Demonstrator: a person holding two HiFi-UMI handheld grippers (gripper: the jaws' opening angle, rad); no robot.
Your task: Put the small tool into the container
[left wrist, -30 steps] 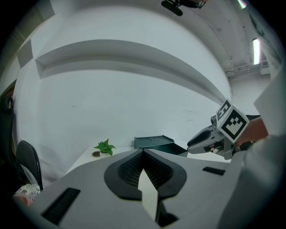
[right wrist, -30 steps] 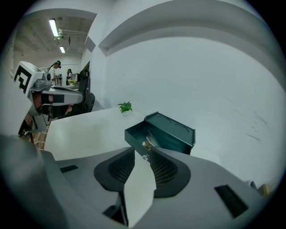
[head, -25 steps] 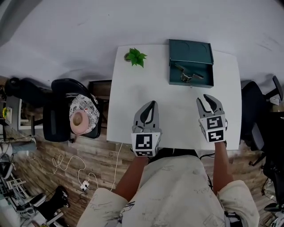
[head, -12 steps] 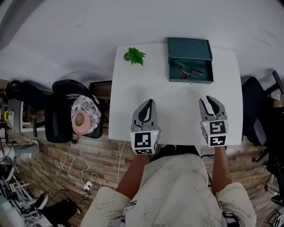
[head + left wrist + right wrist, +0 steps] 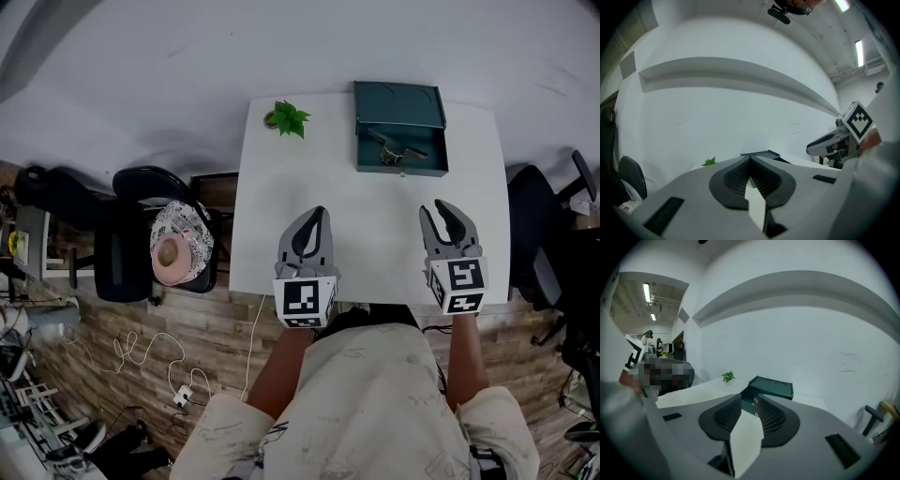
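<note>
1. Left gripper: I am reading its jaws as pressed together at the tips, with nothing sitting between them. It is hovering above the near-left part of the white tabletop.

2. Right gripper: its jaws are standing narrowly apart and are gripping nothing. The gap between them is framing the container. The gripper is hanging over the near-right part of the tabletop, well apart from the left one.

3. Container: a dark teal box is sitting at the far right of the tabletop, lid lying open toward the wall, well apart from both grippers.

4. Small tool: a metallic piece is lying inside the container's open tray. It is showing too small for me to say what kind of tool it is.

5. Green plant: it is standing at the far-left corner of the tabletop, apart from the container.

6. Black chair: it is standing on the wood floor, left of the tabletop.
</note>
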